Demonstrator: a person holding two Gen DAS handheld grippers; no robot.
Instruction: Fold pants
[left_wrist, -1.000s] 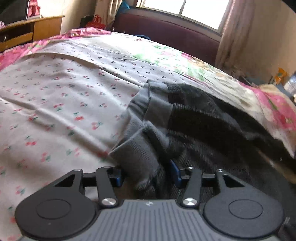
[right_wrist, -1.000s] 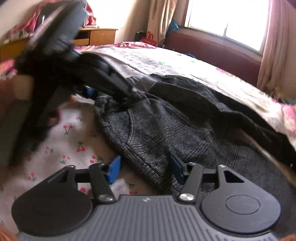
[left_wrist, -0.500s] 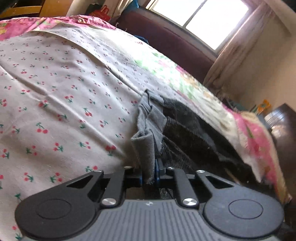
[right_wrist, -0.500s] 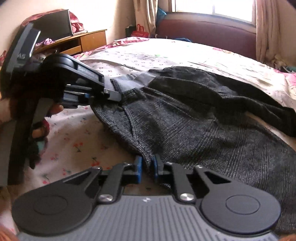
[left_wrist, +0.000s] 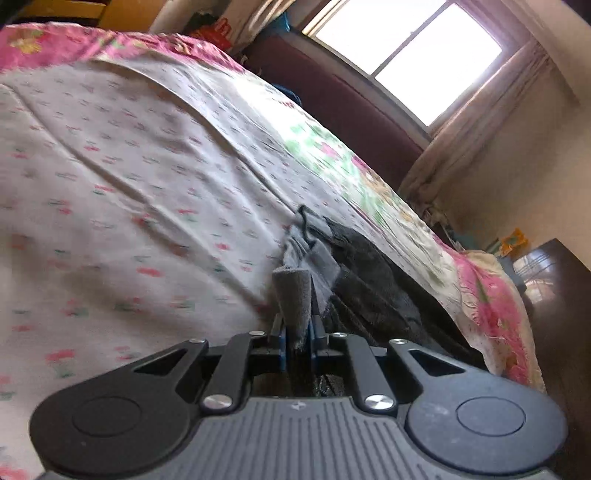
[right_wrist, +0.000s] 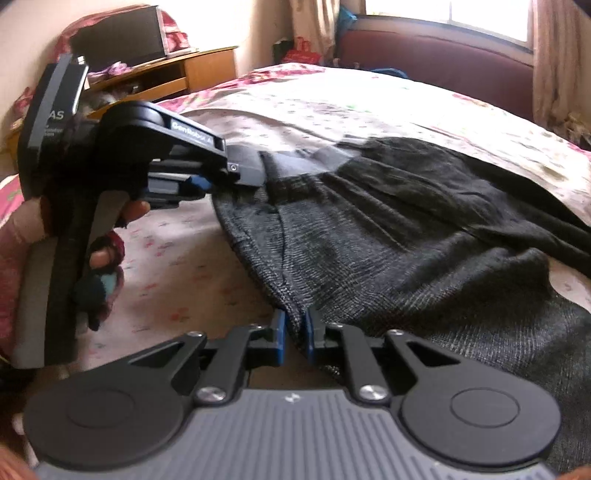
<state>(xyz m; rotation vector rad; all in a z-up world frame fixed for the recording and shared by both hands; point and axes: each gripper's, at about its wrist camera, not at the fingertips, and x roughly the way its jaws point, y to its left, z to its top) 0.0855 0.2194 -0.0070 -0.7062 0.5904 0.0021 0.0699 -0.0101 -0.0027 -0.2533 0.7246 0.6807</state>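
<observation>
Both my grippers grasp the dark pants on the bed.
Left wrist view: my left gripper pinches the pants by the grey waistband. Right wrist view: my right gripper clamps their knitted edge on the cherry-print sheet.

1. The pants lie spread on a bed, reaching away to the right.
2. The right gripper pinches their near edge.
3. The left gripper, to its left and farther back, clamps the waistband.
4. A window stands behind the bed, a wooden cabinet behind it at left.
</observation>
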